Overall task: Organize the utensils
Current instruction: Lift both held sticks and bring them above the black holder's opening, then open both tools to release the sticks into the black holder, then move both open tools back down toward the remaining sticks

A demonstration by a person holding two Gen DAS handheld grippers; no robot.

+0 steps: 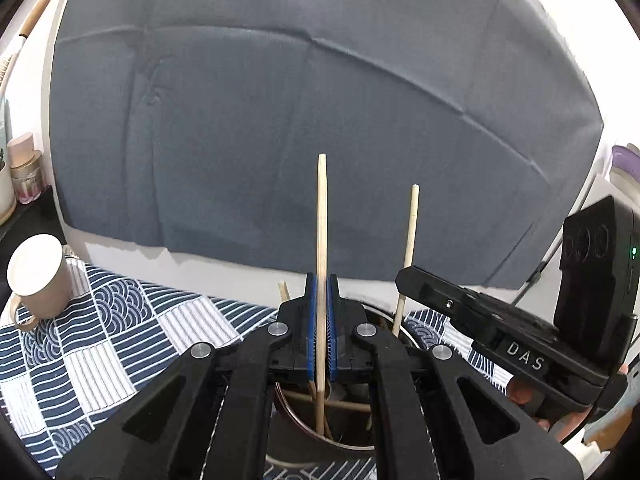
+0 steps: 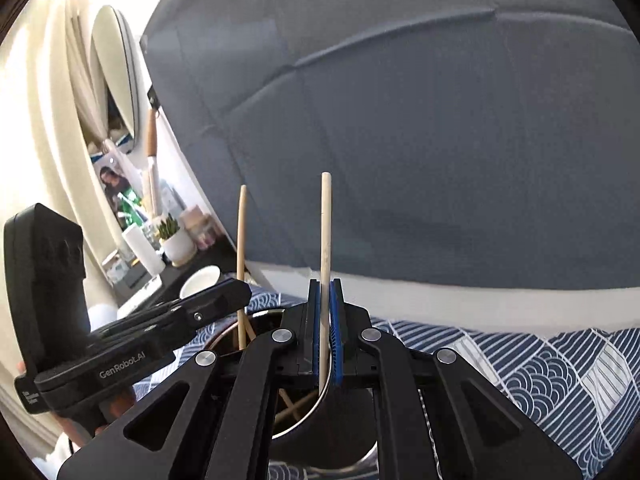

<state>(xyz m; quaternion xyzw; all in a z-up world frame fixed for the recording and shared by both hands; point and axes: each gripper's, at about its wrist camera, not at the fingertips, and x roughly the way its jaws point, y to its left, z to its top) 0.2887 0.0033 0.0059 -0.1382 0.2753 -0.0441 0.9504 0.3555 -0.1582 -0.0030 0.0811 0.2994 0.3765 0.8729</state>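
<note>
Chopsticks stand upright over a metal holder (image 1: 320, 436) on the patterned cloth (image 1: 120, 344), the left gripper (image 1: 321, 320) clamped on one (image 1: 321, 216), the right gripper (image 2: 325, 320) on another (image 2: 325, 224), apparently for lowering in beside those already inside.

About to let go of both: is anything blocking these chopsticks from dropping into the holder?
Nothing visible does. Each chopstick stands upright, pinched in its gripper, lower end already inside the metal holder, where other chopsticks lie crossed.
</note>
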